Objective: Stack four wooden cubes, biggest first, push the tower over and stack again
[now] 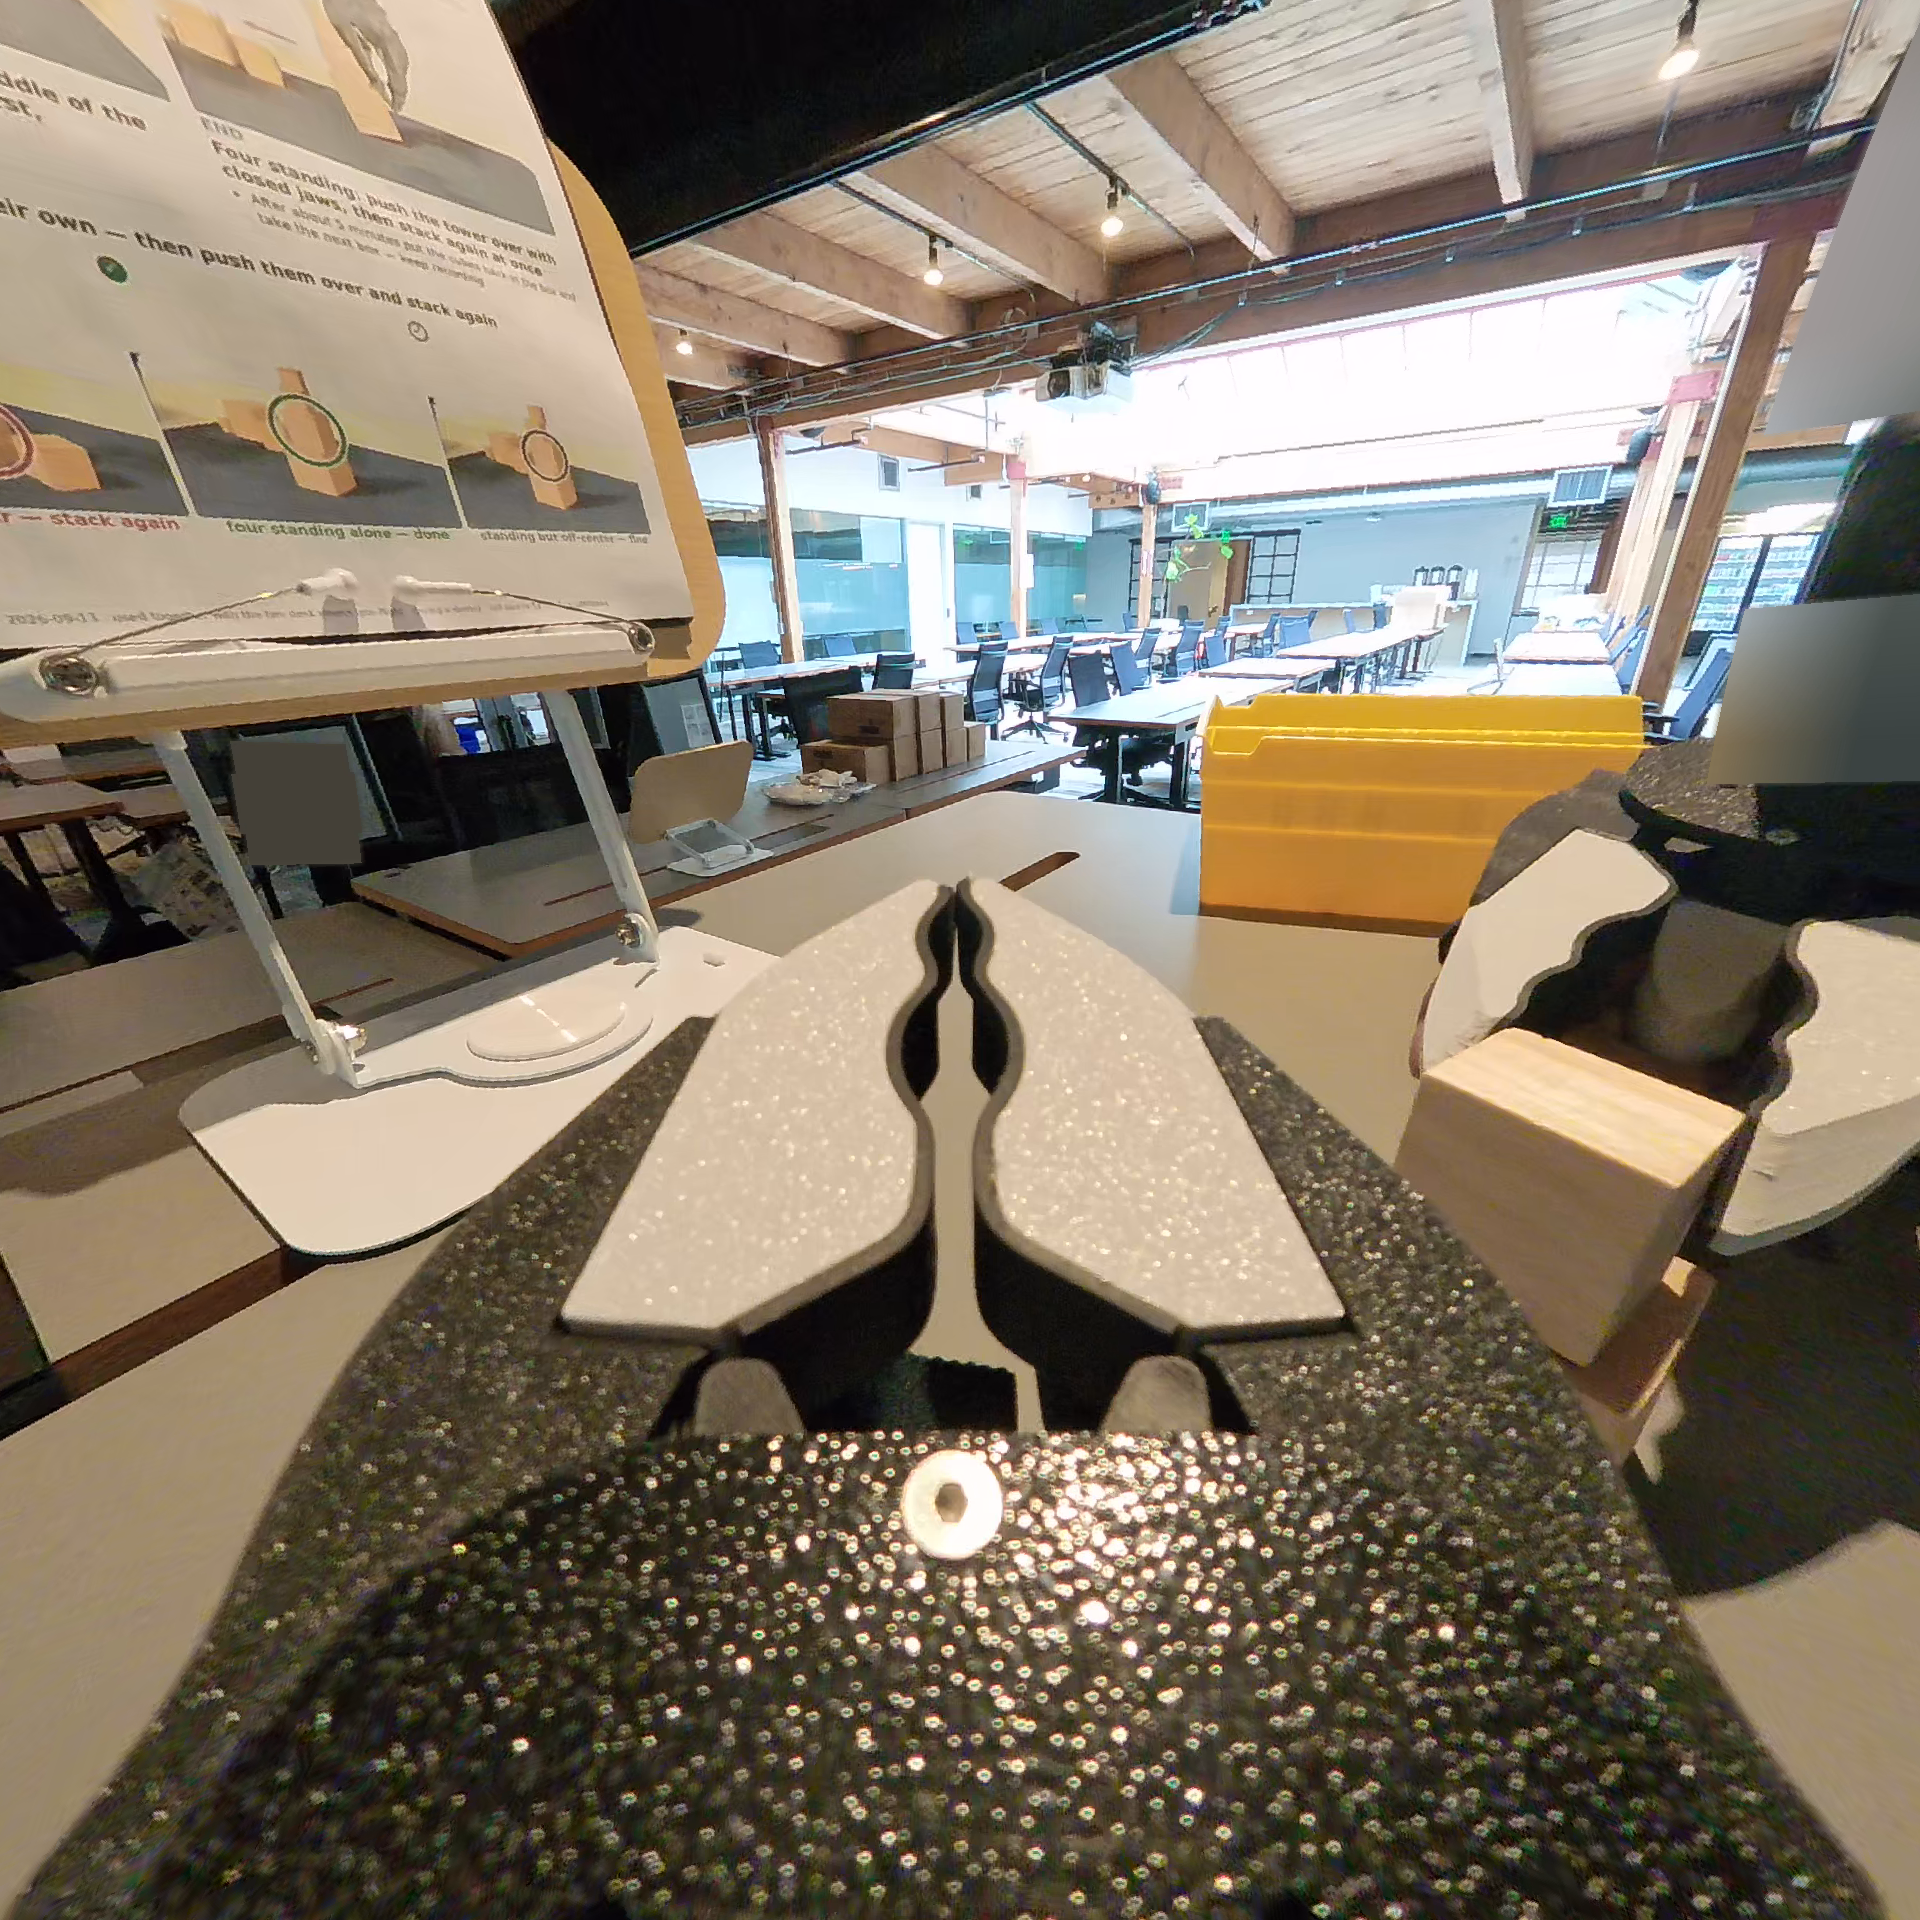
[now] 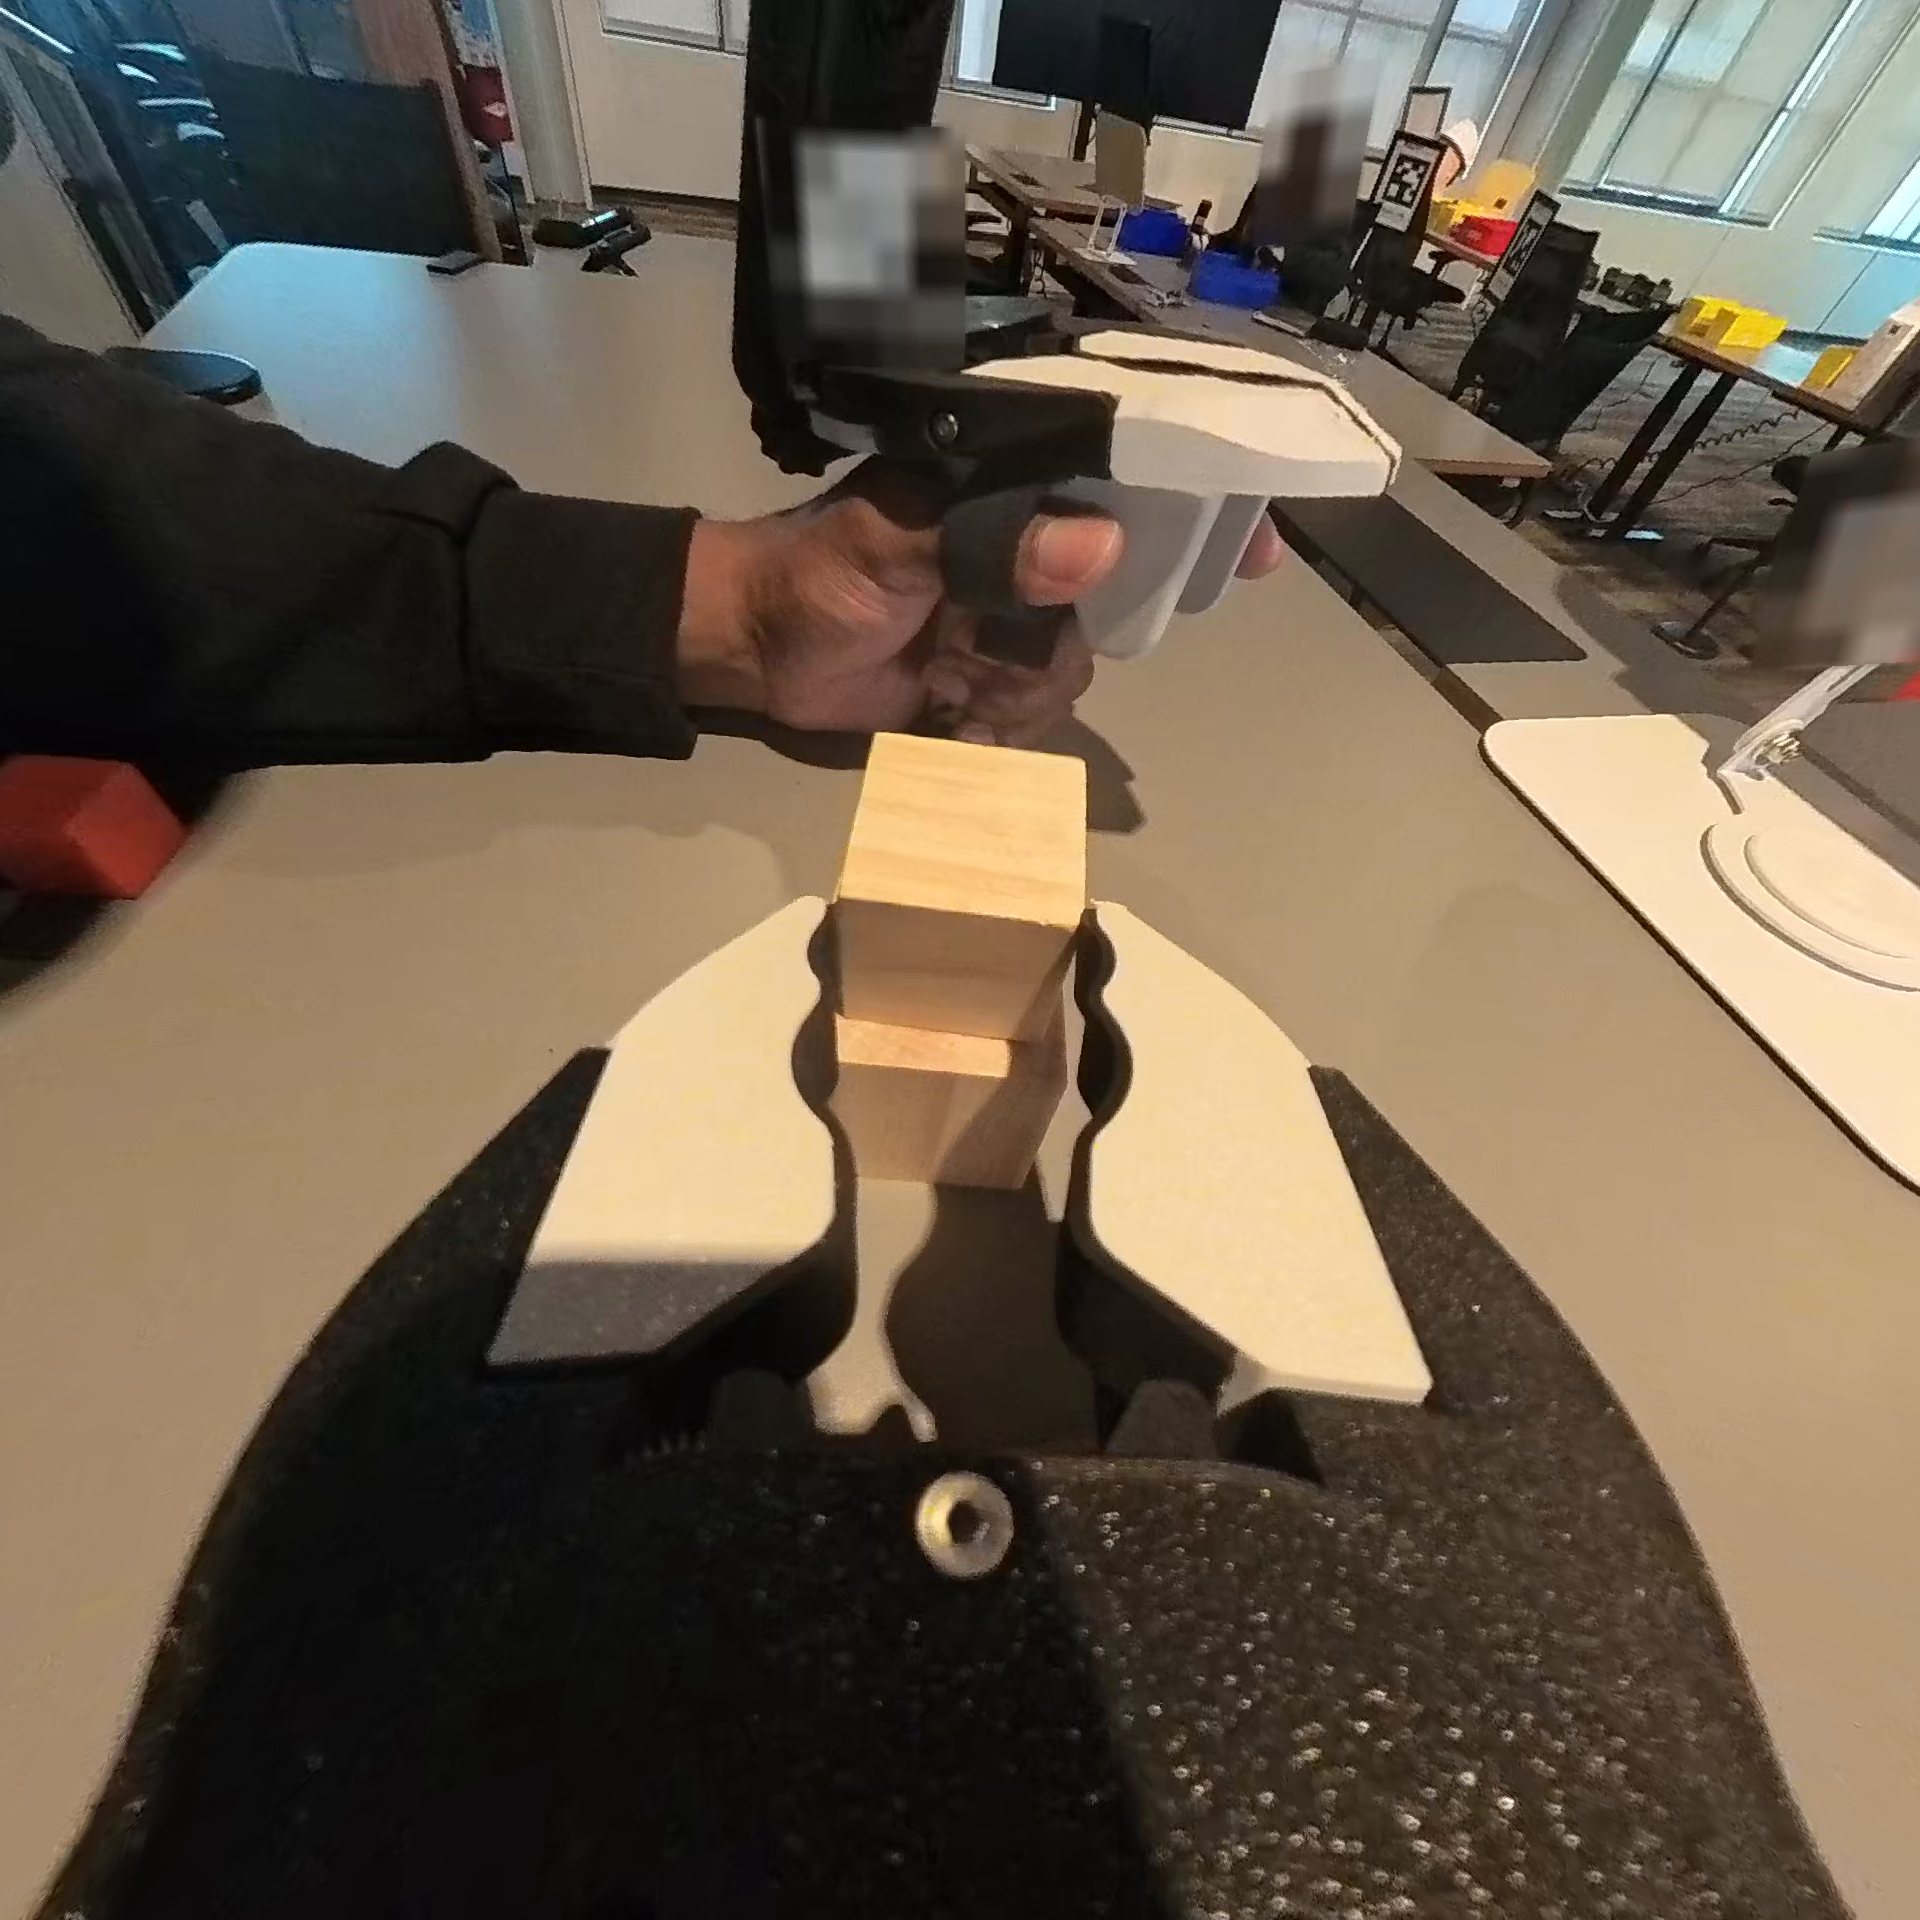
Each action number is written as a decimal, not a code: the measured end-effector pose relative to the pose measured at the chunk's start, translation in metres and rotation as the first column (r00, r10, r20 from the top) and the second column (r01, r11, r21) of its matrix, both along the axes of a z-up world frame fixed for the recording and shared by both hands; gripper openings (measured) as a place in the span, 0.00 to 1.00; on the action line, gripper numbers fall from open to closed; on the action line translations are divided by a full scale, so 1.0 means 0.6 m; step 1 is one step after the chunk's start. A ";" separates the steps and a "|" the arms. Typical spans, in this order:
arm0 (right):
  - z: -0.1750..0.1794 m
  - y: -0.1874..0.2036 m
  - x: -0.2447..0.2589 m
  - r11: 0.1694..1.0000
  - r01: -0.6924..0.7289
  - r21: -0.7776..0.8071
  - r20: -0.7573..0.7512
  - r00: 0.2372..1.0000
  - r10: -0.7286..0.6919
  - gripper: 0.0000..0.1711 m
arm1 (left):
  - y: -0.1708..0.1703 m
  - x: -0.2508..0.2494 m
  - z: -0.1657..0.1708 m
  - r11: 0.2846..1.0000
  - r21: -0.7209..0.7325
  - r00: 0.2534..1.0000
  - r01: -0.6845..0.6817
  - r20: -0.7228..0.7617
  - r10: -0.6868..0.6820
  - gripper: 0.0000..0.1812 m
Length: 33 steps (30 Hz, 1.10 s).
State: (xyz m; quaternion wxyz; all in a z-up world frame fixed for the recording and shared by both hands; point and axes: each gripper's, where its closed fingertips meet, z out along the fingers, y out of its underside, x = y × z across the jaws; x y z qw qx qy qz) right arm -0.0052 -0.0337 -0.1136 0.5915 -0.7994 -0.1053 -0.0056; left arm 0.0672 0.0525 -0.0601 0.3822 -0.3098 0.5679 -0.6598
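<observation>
While right gripper (image 2: pixel 956 935) fingers clamp top cube (image 2: pixel 961 883), left gripper (image 1: pixel 956 904) fingers closed, empty.

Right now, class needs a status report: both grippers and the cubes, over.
Left gripper shut, empty. Right gripper shut on upper cube, touching lower cube. Nothing blocking.

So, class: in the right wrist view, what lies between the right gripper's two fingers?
The upper wooden cube, pinched between the right gripper's fingers. It rests on a lower wooden cube, which also sits in that gap.
</observation>
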 end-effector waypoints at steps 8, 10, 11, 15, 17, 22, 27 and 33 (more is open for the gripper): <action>-0.005 -0.001 -0.003 1.000 -0.006 -0.017 0.046 0.999 0.007 0.28 | -0.001 0.000 0.000 1.000 0.003 1.000 0.002 -0.001 -0.002 0.00; -0.006 -0.006 -0.005 0.999 -0.025 -0.032 0.065 0.998 0.027 0.31 | -0.001 0.000 0.000 1.000 0.002 1.000 0.002 0.000 -0.002 0.00; -0.005 -0.010 -0.005 0.999 -0.036 -0.037 0.077 0.996 0.038 0.33 | -0.001 0.000 0.000 1.000 0.002 1.000 0.003 0.000 -0.003 0.00; 0.018 -0.039 0.004 0.998 -0.060 -0.015 0.074 0.995 0.061 0.35 | 0.000 0.000 0.000 1.000 -0.001 1.000 0.004 -0.001 -0.004 0.00; 0.046 -0.053 0.003 0.997 -0.072 0.040 0.076 0.995 0.069 0.33 | -0.001 0.000 0.000 1.000 0.001 1.000 0.006 0.000 -0.006 0.00; 0.109 -0.060 -0.113 0.941 -0.288 0.179 0.042 0.958 0.285 0.25 | -0.001 0.000 0.000 1.000 0.000 1.000 0.007 -0.003 -0.007 0.00; 0.008 -0.008 -0.273 0.905 -0.422 -0.058 0.091 0.900 0.425 0.24 | -0.001 0.000 0.000 1.000 -0.001 1.000 0.007 -0.003 -0.007 0.00; -0.062 0.024 -0.358 0.895 -0.390 -0.216 0.039 0.913 0.407 0.26 | 0.000 0.000 0.000 1.000 -0.005 1.000 0.007 -0.002 -0.007 0.00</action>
